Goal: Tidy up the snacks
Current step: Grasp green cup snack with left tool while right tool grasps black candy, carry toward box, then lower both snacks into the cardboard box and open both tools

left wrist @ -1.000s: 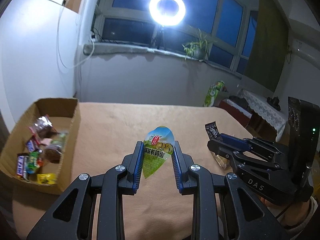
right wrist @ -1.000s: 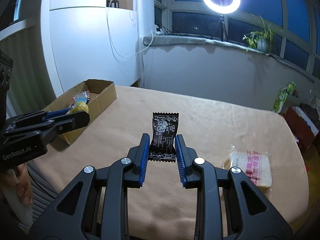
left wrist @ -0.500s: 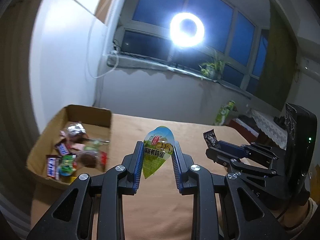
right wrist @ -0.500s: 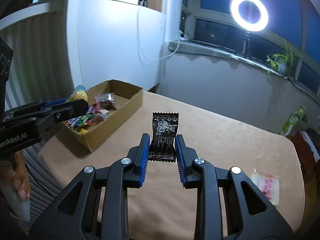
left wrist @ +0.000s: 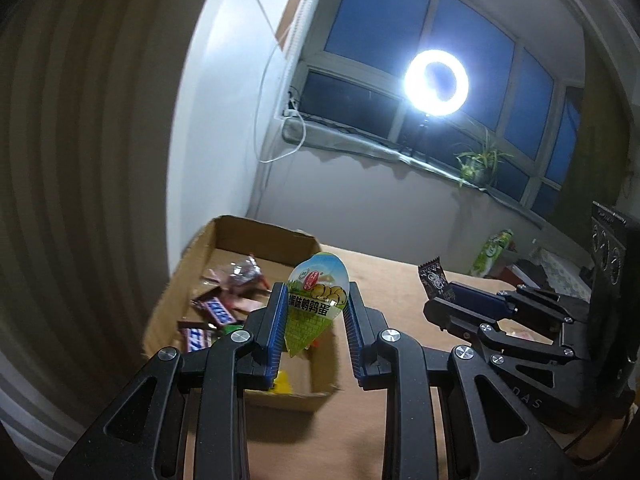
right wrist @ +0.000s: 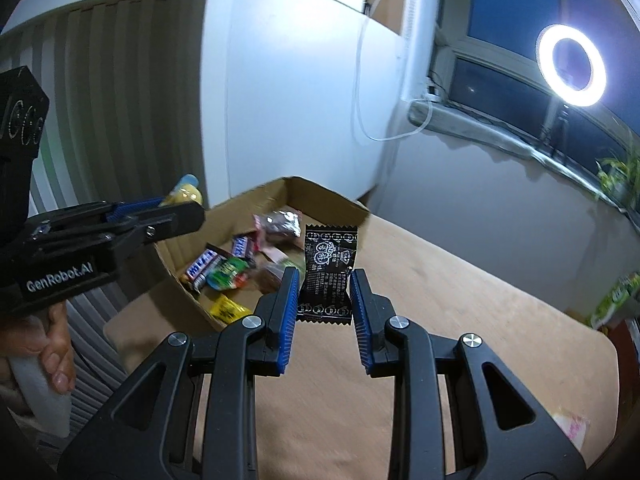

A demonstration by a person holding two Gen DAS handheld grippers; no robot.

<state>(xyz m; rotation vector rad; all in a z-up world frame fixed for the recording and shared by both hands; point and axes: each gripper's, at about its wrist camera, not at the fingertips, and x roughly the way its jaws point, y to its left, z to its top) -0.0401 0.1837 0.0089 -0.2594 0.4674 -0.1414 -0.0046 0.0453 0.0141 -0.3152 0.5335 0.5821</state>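
Left gripper (left wrist: 314, 322) clamping light, crinkly egg packet (left wrist: 316, 305) mid-body; right gripper (right wrist: 325, 305) pinching thin black sachet (right wrist: 329, 278), near box (right wrist: 192, 300) corner.

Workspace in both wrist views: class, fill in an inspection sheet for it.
Surface: tan-covered table.
Job's things: open brown cardboard box holding mixed wrapped snacks; green teardrop quail-egg packet; black crimped sachet.
Clutter: pale wrapped bread pack at table edge.
Grippers: left gripper shut on the packet; right gripper shut on the sachet.
Cables: white cable hanging on wall.
Surroundings: lit ring light, potted plant on sill.
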